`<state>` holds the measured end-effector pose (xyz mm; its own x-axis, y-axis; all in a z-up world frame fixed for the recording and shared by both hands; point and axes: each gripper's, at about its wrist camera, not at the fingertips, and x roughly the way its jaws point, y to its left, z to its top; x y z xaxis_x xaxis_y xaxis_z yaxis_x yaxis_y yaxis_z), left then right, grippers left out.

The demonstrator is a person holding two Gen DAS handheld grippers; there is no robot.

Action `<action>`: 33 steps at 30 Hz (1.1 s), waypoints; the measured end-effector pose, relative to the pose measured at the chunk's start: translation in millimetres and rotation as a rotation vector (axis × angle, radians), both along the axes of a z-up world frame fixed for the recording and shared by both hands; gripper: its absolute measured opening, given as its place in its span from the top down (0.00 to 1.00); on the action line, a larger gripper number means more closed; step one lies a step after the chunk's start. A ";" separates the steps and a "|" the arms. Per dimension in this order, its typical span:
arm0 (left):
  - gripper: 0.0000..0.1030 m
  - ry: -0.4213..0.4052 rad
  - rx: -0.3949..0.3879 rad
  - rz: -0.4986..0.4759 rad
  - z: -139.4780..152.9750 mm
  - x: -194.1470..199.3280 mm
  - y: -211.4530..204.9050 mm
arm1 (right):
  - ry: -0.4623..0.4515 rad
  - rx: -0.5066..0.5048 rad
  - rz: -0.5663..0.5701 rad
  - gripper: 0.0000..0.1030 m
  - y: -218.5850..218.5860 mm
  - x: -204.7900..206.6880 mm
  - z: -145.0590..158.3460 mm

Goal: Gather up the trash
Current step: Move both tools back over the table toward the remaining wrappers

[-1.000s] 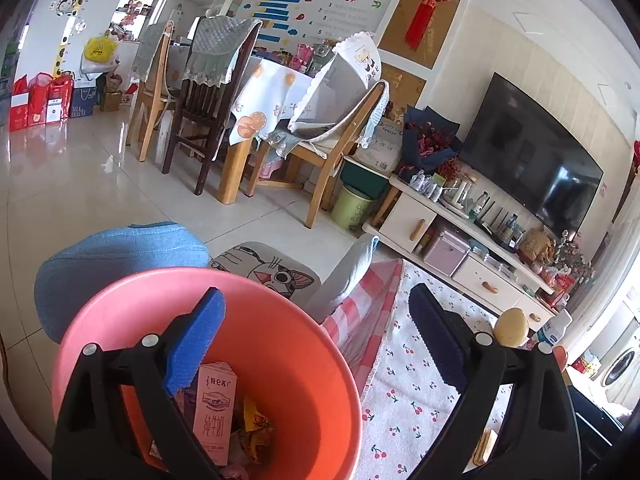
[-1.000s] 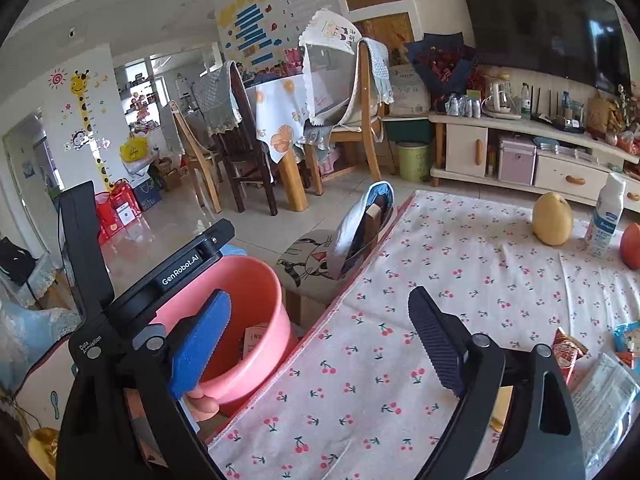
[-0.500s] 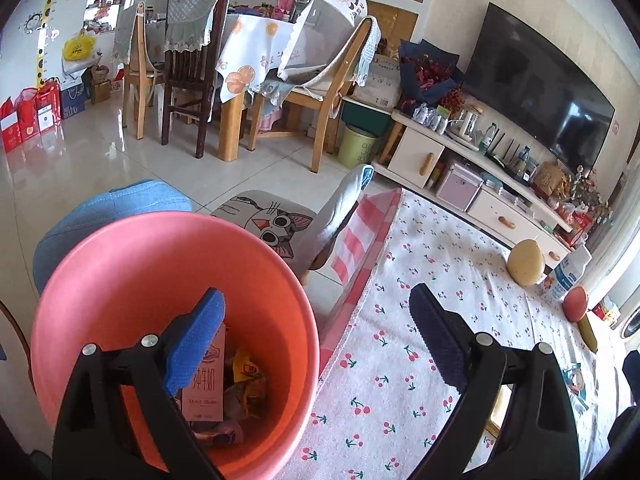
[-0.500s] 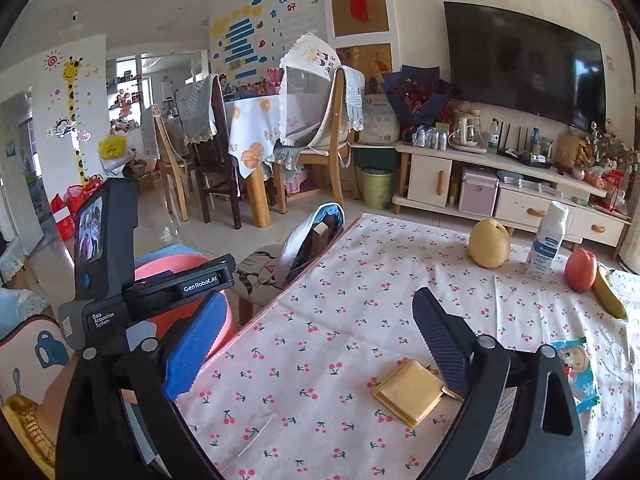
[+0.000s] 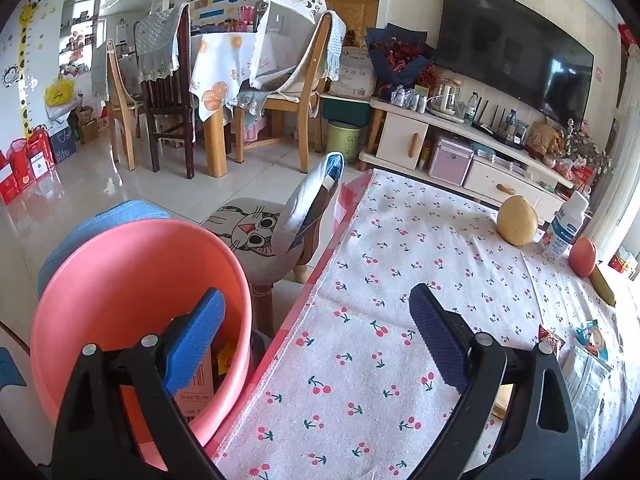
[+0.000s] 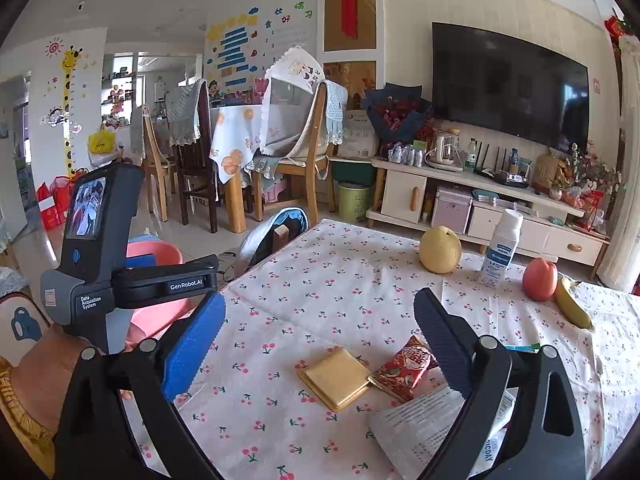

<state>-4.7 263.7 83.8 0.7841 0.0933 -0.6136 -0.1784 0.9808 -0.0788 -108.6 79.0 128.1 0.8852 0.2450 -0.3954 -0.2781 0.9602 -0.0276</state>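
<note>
Beside the table's left edge sits the pink bin point(image 5: 132, 280), mouth up with a carton already inside, presumably parked there so wrappers can be dropped straight off the cherry-print tablecloth point(image 6: 320, 280). Both the left gripper point(image 5: 316, 336) and right gripper point(image 6: 320, 344) are spread wide and empty. The red wrapper point(image 6: 404, 368) lies flat near the right gripper, its long axis running diagonally from near-left to far-right, beside a gold packet point(image 6: 336, 378).

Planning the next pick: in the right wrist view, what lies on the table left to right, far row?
Yellow pear → white bottle → red apple → banana.
</note>
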 end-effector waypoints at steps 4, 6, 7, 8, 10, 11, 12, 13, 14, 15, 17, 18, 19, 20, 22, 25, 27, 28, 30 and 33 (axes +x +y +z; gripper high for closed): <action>0.09 -0.006 0.017 -0.015 0.3 -3.6 -15.2 | -0.004 -0.001 -0.003 0.08 -13.0 -2.5 1.3; 0.09 -0.009 0.021 -0.025 0.3 -6.8 -22.8 | 0.001 -0.005 -0.009 0.08 -18.8 -2.2 0.6; 0.09 -0.011 0.021 -0.031 0.3 -8.7 -27.0 | 0.004 -0.004 -0.013 0.08 -21.8 -2.1 0.4; 0.09 -0.013 0.022 -0.039 0.3 -10.0 -31.5 | 0.010 0.000 -0.017 0.07 -25.0 -1.2 -0.1; 0.09 -0.019 0.028 -0.055 0.4 -12.7 -39.6 | 0.021 0.007 -0.022 0.07 -31.6 -0.9 -1.0; 0.09 -0.020 0.032 -0.064 0.3 -13.9 -44.0 | 0.022 0.008 -0.026 0.07 -35.0 -1.5 -0.6; 0.09 -0.020 0.037 -0.073 0.3 -14.9 -47.7 | 0.020 0.008 -0.031 0.07 -38.9 -2.7 -0.6; 0.09 -0.019 0.042 -0.082 0.1 -15.8 -51.6 | 0.018 0.011 -0.038 0.07 -42.2 -3.8 -0.1; 0.09 -0.018 0.044 -0.092 -0.6 -17.4 -55.9 | 0.018 0.017 -0.044 0.07 -47.0 -5.8 0.1; 0.09 -0.016 0.045 -0.100 -0.9 -18.4 -59.4 | 0.018 0.024 -0.052 0.07 -52.0 -6.6 0.7; 0.09 -0.016 0.045 -0.119 -2.2 -22.2 -67.7 | 0.017 0.039 -0.068 0.07 -62.4 -8.6 3.3; 0.09 -0.017 0.046 -0.128 -2.6 -23.6 -72.1 | 0.014 0.048 -0.077 0.07 -68.2 -10.4 4.8; 0.09 -0.018 0.047 -0.137 -2.6 -25.0 -76.2 | 0.011 0.057 -0.085 0.07 -73.0 -12.3 6.0; 0.09 -0.019 0.049 -0.148 -2.7 -26.5 -80.5 | 0.010 0.065 -0.095 0.07 -78.9 -13.3 7.3; 0.09 -0.018 0.054 -0.170 -3.2 -29.7 -89.9 | 0.011 0.075 -0.113 0.07 -90.4 -14.3 8.5; 0.09 -0.013 0.052 -0.207 -4.7 -35.1 -103.3 | 0.015 0.101 -0.142 0.07 -109.9 -17.4 8.3; 0.09 -0.012 0.052 -0.229 -5.4 -38.9 -112.9 | 0.021 0.119 -0.168 0.07 -125.3 -16.9 8.2; 0.09 -0.012 0.050 -0.238 -6.2 -41.6 -116.4 | 0.026 0.133 -0.183 0.07 -133.6 -16.8 8.2; 0.09 -0.009 0.048 -0.260 -7.0 -45.5 -124.4 | 0.037 0.168 -0.208 0.07 -151.1 -17.4 8.6; 0.09 -0.001 0.038 -0.290 -9.2 -50.2 -134.8 | 0.046 0.208 -0.263 0.07 -179.7 -18.9 9.2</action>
<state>-54.9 128.9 74.6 0.7818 -0.1120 -0.6134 0.1102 0.9931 -0.0409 -127.5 -100.7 137.2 0.9111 0.0904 -0.4022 -0.0168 0.9830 0.1829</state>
